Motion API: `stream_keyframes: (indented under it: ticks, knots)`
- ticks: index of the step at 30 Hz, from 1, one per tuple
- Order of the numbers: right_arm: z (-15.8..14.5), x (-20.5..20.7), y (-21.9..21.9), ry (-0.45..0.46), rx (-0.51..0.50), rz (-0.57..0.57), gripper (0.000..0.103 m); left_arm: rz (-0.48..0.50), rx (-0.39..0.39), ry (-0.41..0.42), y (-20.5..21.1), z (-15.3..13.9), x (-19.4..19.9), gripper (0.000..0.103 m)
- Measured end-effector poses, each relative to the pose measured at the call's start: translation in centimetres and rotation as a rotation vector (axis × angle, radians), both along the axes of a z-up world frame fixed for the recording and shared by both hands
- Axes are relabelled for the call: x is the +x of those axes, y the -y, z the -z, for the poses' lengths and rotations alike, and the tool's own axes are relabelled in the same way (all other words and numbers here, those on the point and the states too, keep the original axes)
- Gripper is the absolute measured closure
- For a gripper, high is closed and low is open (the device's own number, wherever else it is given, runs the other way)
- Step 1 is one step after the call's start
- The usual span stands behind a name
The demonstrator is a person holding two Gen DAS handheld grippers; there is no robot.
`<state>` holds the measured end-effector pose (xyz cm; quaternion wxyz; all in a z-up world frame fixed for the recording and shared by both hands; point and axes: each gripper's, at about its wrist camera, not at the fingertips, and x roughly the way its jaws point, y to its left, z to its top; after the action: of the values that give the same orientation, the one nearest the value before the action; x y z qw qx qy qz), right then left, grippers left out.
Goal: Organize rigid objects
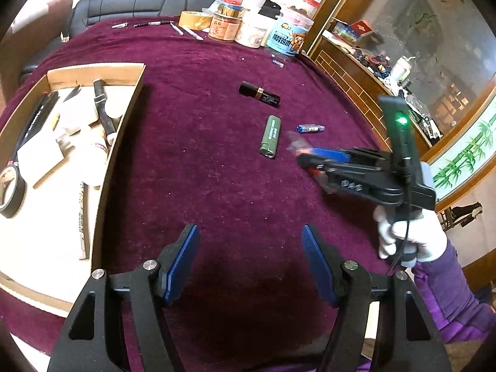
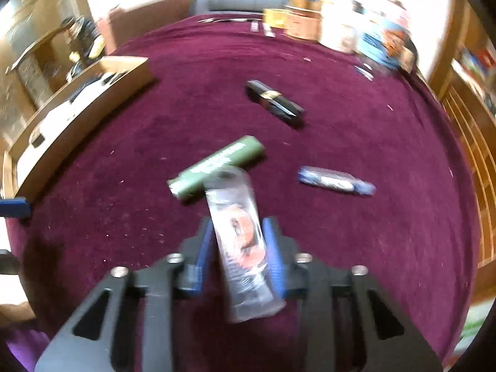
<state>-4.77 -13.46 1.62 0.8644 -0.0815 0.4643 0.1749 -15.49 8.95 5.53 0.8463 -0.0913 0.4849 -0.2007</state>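
My right gripper [image 2: 238, 241] is shut on a clear lighter [image 2: 240, 238] with an orange picture, held above the purple cloth; in the left wrist view it [image 1: 305, 155] hovers right of the green lighter [image 1: 270, 136]. The green lighter [image 2: 217, 167], a black lipstick tube [image 1: 259, 93] [image 2: 275, 100] and a small blue item [image 1: 310, 128] [image 2: 336, 181] lie on the cloth. My left gripper [image 1: 251, 260] is open and empty, low over the cloth beside the cardboard box [image 1: 121, 142] [image 2: 83, 117], which holds pens, tape and several small objects.
Jars and tins [image 1: 257, 28], a tape roll [image 1: 195, 20] and pens [image 1: 173, 26] stand along the table's far edge. A wooden cabinet [image 1: 372, 86] is at the right. A black sofa [image 1: 139, 3] is behind the table.
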Motion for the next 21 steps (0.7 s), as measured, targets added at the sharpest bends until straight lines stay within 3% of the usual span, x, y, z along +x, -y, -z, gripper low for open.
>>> stream_keyframes:
  ticks: [5,10,14,21]
  knots:
    - [0.4,-0.6,5.0,-0.004,-0.011,0.148,0.077,0.006,-0.014,-0.029,0.4,0.6,1.2,0.041]
    - [0.2,-0.3,8.1,-0.017,0.127,0.222,0.077,0.019,0.000,-0.037,1.9,0.6,2.3,0.041]
    - [0.1,0.1,8.8,-0.022,0.190,0.237,0.076,0.028,0.041,-0.029,3.4,0.4,3.1,0.041]
    - [0.7,0.3,10.9,-0.060,0.383,0.245,0.075,0.010,0.075,-0.024,5.2,0.3,5.9,0.041]
